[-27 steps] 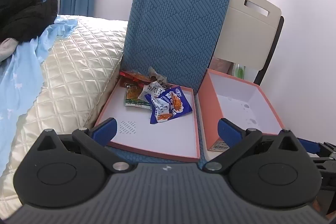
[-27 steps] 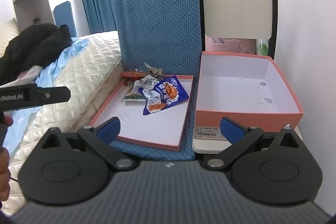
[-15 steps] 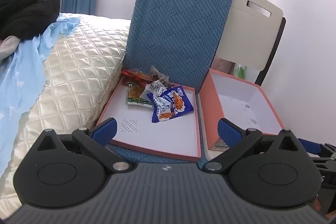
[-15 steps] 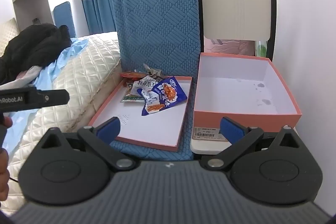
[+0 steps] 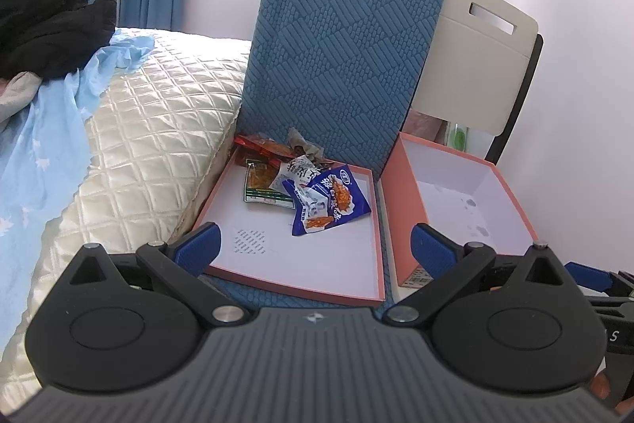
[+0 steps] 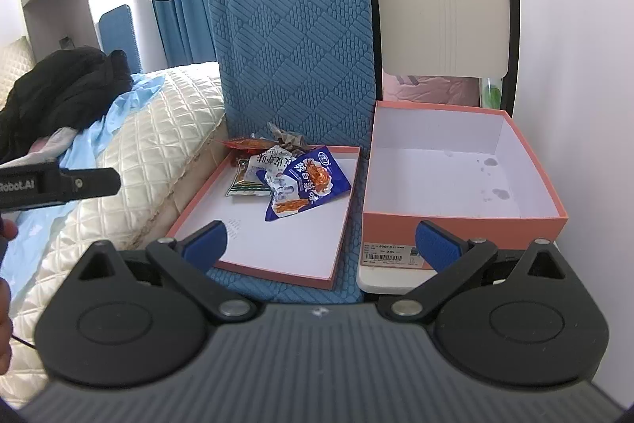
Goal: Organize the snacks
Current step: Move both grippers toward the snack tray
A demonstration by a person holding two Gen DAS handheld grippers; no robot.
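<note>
A small heap of snack packets lies at the far end of a shallow pink box lid (image 5: 277, 264) (image 6: 253, 248): a blue packet (image 5: 331, 201) (image 6: 311, 185) on top, a white one (image 5: 299, 169) (image 6: 271, 161), a green-edged one (image 5: 261, 185) and a red one (image 5: 261, 145) behind. To the lid's right stands a deep pink box (image 5: 467, 193) (image 6: 447, 177), empty and white inside. My left gripper (image 5: 313, 244) hangs open in front of the lid's near edge. My right gripper (image 6: 321, 240) is open too, nothing between its blue pads.
Lid and box rest on two chair seats, a blue padded chair back (image 5: 348, 58) and a white chair back (image 6: 440, 6) rising behind. A quilted cream bed (image 5: 130, 153) with blue cloth and dark clothes lies left. A white wall (image 6: 586, 66) is right.
Both views have drawn slightly nearer to the lid and box; the snacks have not moved and both grippers stay open.
</note>
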